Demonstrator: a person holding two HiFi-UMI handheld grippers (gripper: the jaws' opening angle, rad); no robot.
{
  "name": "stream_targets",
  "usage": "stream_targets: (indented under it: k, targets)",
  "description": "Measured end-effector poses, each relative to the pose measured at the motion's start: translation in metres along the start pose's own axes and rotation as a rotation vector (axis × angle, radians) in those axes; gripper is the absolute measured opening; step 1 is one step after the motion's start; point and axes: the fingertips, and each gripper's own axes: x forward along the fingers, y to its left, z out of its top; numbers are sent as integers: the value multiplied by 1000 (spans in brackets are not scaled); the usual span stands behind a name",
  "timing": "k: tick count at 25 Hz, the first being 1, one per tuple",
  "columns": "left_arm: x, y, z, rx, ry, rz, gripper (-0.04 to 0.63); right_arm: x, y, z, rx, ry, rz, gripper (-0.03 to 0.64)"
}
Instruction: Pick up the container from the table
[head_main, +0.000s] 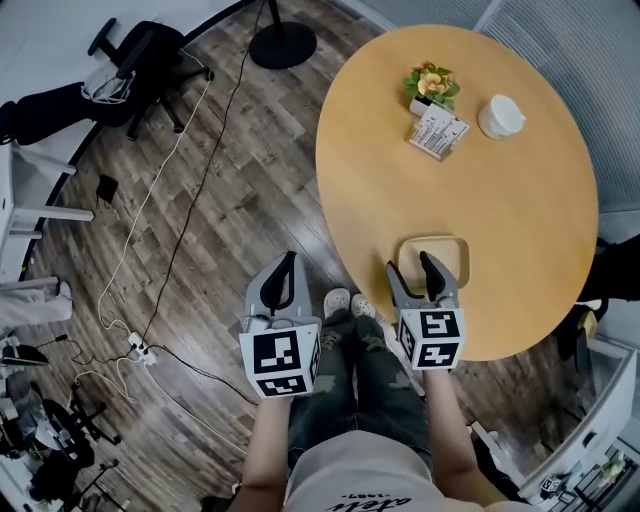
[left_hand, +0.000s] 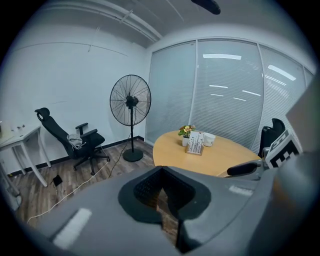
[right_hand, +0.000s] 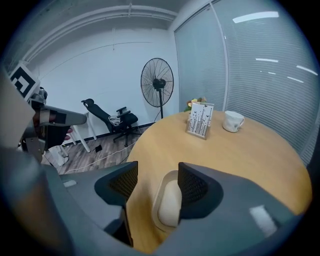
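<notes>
Right claw (head_main: 410, 265) is over the near edge of the round worktop (head_main: 500, 190), angled down, with its jaws wide apart and pressing on nothing. The container (head_main: 450, 258) lies right there, a pale rounded tray just inside the rim closest to the person, flat on the wood. From the head view it looks close to square. From the right gripper view the container (right_hand: 167, 205) seems longer than it is wide, with the long axis running away from the person along the line of the claw, though one pad covers part of it, so that is hard to be sure of.

In that view the right claw (right_hand: 156, 182) has the container off-centre in the gap: it sits tight beside the right-hand pad and partly behind it, while the left-hand pad stands over bare wood. The claw is around it, not gripping it.

Left claw (head_main: 285, 275) hangs off the worktop, over the plank floor (head_main: 230, 210) beside the person's legs. Its own view shows the left claw (left_hand: 161, 175) with its tips together and holding nothing, with only a sliver of floor showing behind them.

There is bare wood to the left, right and far side of the container. The cup (head_main: 500, 116), card stand (head_main: 438, 132) and flowers (head_main: 432, 82) sit well apart at the far side.
</notes>
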Motion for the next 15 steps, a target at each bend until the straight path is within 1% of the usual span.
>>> stream_targets:
  k: [3, 7, 15]
  targets:
    - [3, -4, -10, -4, 21, -6, 0, 4, 1, -13, -1, 36, -3, 262]
    - [7, -10, -22, -6, 42, -10, 0, 10, 1, -30, 4, 83, -3, 224]
    - [6, -15, -42, -20, 83, -17, 0, 19, 6, -53, -14, 174, -17, 204]
